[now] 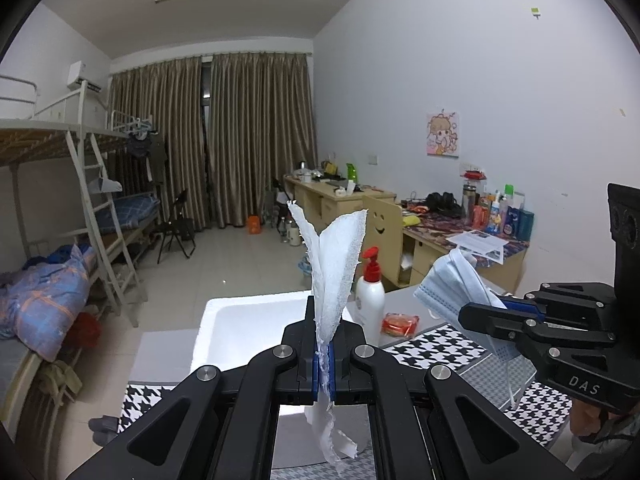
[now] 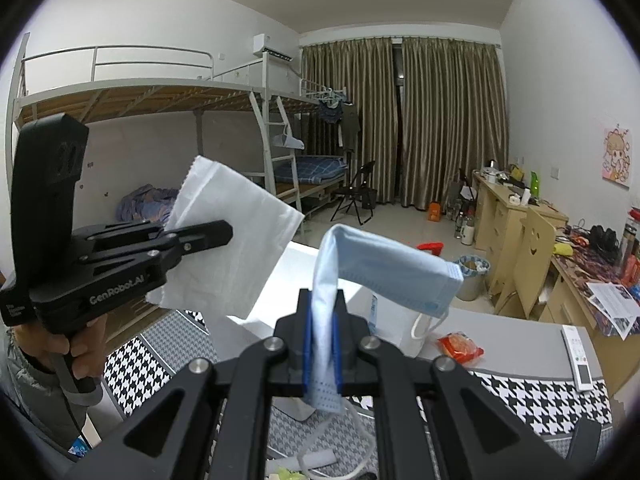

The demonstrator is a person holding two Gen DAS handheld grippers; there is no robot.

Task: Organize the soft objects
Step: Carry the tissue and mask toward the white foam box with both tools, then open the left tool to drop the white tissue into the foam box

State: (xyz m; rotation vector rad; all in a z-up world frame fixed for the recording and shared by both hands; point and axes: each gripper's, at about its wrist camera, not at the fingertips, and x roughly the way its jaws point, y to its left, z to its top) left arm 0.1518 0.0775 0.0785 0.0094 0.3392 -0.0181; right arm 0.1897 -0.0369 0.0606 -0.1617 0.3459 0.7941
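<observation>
Left gripper point(image 1: 325, 354) clamps tissue point(image 1: 334, 276); right gripper point(image 2: 322, 344) clamps mask point(image 2: 384, 268); white box point(image 1: 240, 320) at eleven o'clock; release only once directly above it.

Grey table point(image 2: 516, 344) with houndstooth mat point(image 2: 540, 396), lotion bottle point(image 1: 370, 304), orange packet point(image 2: 460, 346), remote point(image 2: 578, 362).

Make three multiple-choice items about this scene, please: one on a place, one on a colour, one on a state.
1. Where does the lotion bottle stand?
A. beside the white foam box
B. on the bunk bed
C. on the floor

2. What colour is the face mask?
A. black
B. light blue
C. red

3. What is the left gripper doing?
A. standing open
B. clamping a white tissue
C. clamping the bottle

Answers: 1 A, it stands at the box's right edge; 2 B, the mask in the right gripper is pale blue; 3 B, the tissue sits between shut pads.
</observation>
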